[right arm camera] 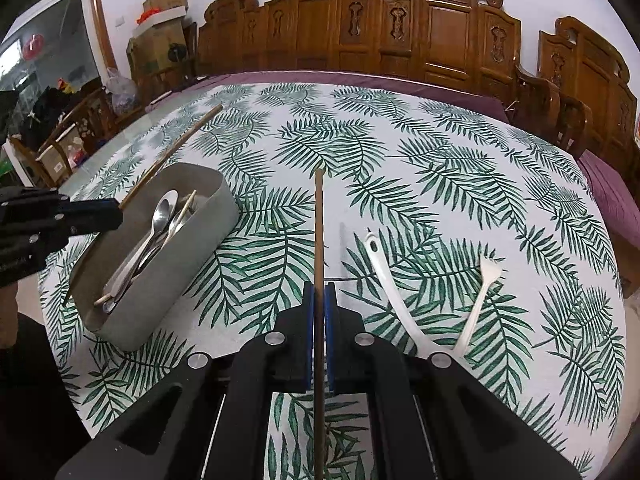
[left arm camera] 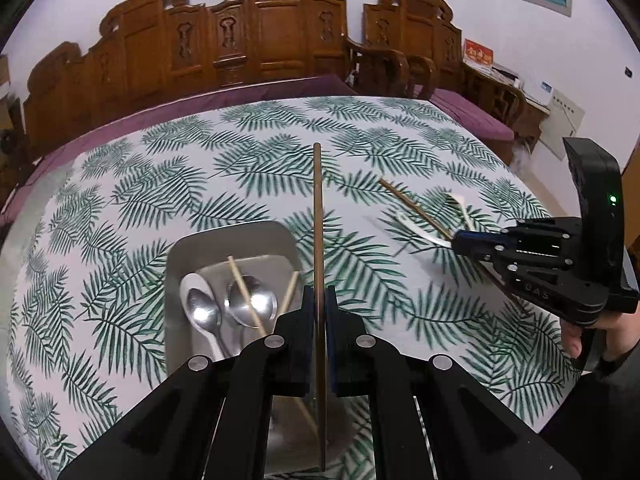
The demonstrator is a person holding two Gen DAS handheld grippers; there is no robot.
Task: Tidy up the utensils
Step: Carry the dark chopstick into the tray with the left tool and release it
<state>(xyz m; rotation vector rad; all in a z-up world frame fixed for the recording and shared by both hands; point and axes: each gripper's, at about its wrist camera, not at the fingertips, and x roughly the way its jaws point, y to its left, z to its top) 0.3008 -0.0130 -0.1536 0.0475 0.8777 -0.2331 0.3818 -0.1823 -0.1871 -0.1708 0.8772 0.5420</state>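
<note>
L gripper (left arm camera: pixel 318 300): jaws closed tight on a dark brown chopstick (left arm camera: pixel 317 216), pads pinching it partway along. Stick's long axis runs straight fwd along the fingers, far tip out over the tablecloth (left arm camera: pixel 240 152), near end passing back between the jaw arms. From the R cam the same stick (right arm camera: pixel 172 152) slants up-right from the L gripper (right arm camera: pixel 114 214), crossing over the tray's far-left rim.

R gripper (right arm camera: pixel 319 300): also clamped shut, on a 2nd brown chopstick (right arm camera: pixel 319 220), axis likewise fwd along the fingers, tip over the leaf-print cloth. In the L cam it shows at far right (left arm camera: pixel 456 238), its stick (left arm camera: pixel 416 208) angled up-left, a hand (left arm camera: pixel 580 332) on the grip.

Grey tray (left arm camera: pixel 224 236) sits just below-left of the L jaws; inside: two metal spoons (left arm camera: pixel 252 304), a white spoon (left arm camera: pixel 192 284), pale bamboo chopsticks (left arm camera: pixel 244 292), all lying roughly along the tray's length.

Loose on cloth, right of R gripper: white spoon handle w/ hole (right arm camera: pixel 384 276) and a white fork (right arm camera: pixel 480 300), near ends hidden behind the R gripper's arm. Both well apart from the tray.

Beyond table: carved wooden chairs (right arm camera: pixel 440 32), purple cushions (right arm camera: pixel 612 196), boxes at far left (right arm camera: pixel 160 28).
</note>
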